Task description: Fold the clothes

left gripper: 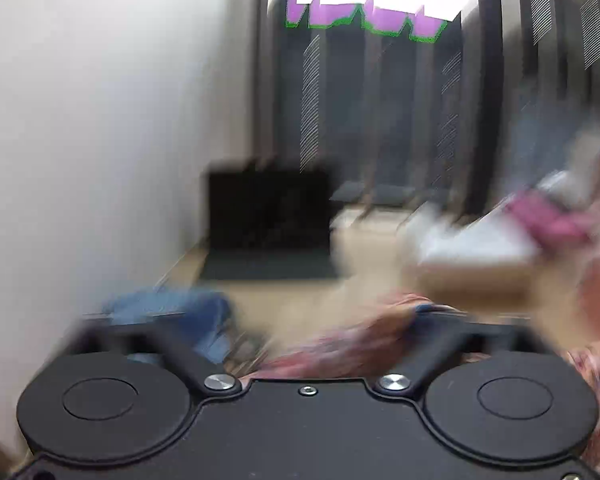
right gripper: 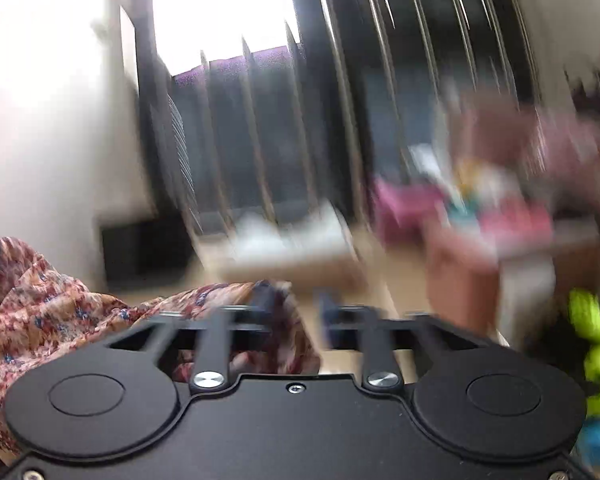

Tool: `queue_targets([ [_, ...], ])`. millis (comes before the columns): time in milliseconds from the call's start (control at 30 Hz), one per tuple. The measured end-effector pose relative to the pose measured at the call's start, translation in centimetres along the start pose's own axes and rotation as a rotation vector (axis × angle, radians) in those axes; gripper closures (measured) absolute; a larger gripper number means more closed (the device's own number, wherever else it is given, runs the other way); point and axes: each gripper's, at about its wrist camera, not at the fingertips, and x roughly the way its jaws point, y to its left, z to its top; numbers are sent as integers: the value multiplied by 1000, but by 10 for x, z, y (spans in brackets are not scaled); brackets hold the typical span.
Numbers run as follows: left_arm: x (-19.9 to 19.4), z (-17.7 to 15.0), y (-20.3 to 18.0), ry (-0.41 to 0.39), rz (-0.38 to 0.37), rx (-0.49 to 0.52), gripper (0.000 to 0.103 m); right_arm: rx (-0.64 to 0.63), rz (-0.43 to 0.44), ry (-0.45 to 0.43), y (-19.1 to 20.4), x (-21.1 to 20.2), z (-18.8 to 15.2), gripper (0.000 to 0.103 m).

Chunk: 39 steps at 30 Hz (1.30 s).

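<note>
Both views are blurred by motion. A floral red-and-orange garment hangs at the left of the right wrist view and drapes between my right gripper's fingers, which stand a small gap apart around a fold of it. In the left wrist view the same floral garment lies across the space in front of my left gripper. Its fingers are spread wide and blurred, with the cloth over the right one. A blue denim piece lies by the left finger.
A cardboard box holding white and pink clothes stands ahead on a wooden floor. A black case sits by the white wall. More boxes with coloured clothes and a neon-green item show at the right.
</note>
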Motion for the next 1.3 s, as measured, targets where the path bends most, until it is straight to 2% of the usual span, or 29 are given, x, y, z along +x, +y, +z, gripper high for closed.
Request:
queue_targets([
  [67,13,-23,-3,38,31,39,0,29,-31,80,-7,15,-14,48],
  [167,12,-54,0,56,-8,52,0,46,-65,158,-15,22,-38,47],
  [233,4,-75,3,53,-58,59,0,21,-80,186,-17,17,-52,47],
  [333,-16,-99,0,36,-179,102,0,2,-70,222,-15,8,-67,46],
  [433,-37,-118,-15,36,-306,211,0,15,-35,256,-5,5,-76,46],
  [500,-48,-130,-29,41,-345,297,0,2,-25,273,5,9,-82,46],
  [633,-64,-159,-55,8,-327,475,0,-98,-43,299,34,24,-90,45],
  [767,-65,-184,-79,-43,-198,699,1,-156,-60,333,51,38,-98,45],
  [833,-64,-190,-82,-47,-171,744,2,-199,-89,332,57,40,-101,45],
  [933,-57,-193,-84,-31,-137,761,12,-216,-110,340,59,41,-105,45],
  [1000,-52,-194,-85,-32,-104,764,26,-185,-111,348,54,41,-107,45],
  [1033,-50,-195,-85,-34,-88,765,30,-168,-113,350,52,41,-107,45],
  [1133,-49,-191,-84,-25,-104,738,42,-147,-122,356,47,39,-109,45],
  [1200,-49,-187,-83,-21,-122,710,59,-144,-128,357,45,37,-110,45],
  [1233,-49,-184,-82,-21,-117,690,63,-141,-130,356,45,36,-111,45],
  [1300,-50,-176,-77,-21,-105,637,82,-135,-134,357,43,35,-112,45],
])
